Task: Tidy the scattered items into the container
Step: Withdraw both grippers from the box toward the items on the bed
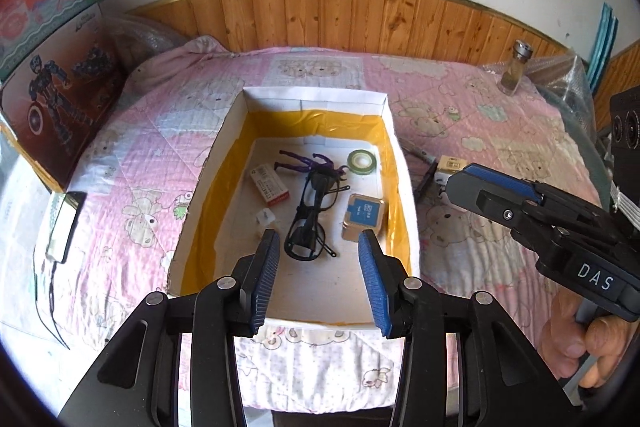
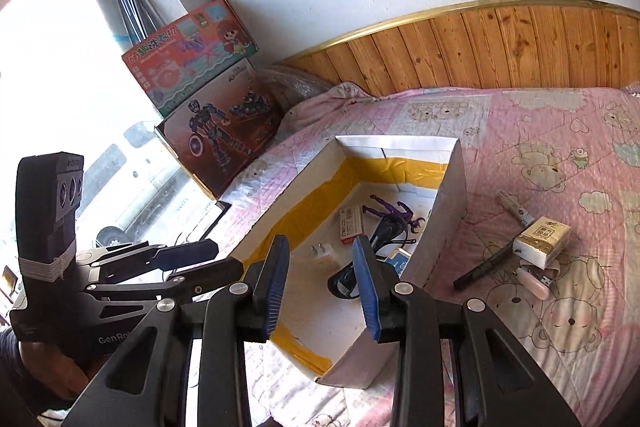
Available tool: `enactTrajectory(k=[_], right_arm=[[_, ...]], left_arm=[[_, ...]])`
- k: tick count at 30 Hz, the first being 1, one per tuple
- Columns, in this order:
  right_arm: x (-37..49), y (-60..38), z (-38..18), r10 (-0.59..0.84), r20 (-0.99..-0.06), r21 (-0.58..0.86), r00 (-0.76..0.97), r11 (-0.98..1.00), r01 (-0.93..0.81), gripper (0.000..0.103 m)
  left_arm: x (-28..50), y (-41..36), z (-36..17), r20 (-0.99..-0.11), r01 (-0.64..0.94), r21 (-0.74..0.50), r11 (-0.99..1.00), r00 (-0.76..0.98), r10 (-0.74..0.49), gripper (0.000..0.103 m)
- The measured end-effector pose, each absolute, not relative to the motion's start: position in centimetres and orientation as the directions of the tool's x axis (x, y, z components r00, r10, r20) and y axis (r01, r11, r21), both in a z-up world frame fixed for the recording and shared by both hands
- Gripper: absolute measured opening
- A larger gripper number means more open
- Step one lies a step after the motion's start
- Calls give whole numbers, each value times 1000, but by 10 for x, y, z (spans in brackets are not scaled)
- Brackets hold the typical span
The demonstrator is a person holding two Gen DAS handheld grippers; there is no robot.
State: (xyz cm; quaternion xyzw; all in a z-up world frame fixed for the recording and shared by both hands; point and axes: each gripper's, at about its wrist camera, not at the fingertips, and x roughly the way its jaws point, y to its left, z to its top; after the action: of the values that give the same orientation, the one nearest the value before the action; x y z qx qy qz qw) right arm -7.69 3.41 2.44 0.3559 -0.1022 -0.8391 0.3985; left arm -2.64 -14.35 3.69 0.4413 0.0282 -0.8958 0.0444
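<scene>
Left gripper [image 1: 318,279] agape and empty over the box [image 1: 404,187], right gripper [image 2: 322,285] part-open and empty too (nothing between either pair), with tissue pack [image 2: 542,241] and pen [image 2: 486,267] stranded on the quilt [image 2: 560,131]: likely to snag soft fabric.

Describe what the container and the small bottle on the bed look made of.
Container: apparently white cardboard, matte, with folded flat walls; glossy yellow tape lines the lower inside. Small bottle: clear glass or plastic, see-through body, with a shiny, metal-looking cap.
</scene>
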Motion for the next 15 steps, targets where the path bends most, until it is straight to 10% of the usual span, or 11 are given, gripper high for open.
enactTrajectory(k=[15], right_arm=[[-46, 147, -4, -720, -447, 534, -531, -691, 487, 39]], left_arm=[[-2, -48, 21, -766, -30, -155, -987, -628, 139, 49]])
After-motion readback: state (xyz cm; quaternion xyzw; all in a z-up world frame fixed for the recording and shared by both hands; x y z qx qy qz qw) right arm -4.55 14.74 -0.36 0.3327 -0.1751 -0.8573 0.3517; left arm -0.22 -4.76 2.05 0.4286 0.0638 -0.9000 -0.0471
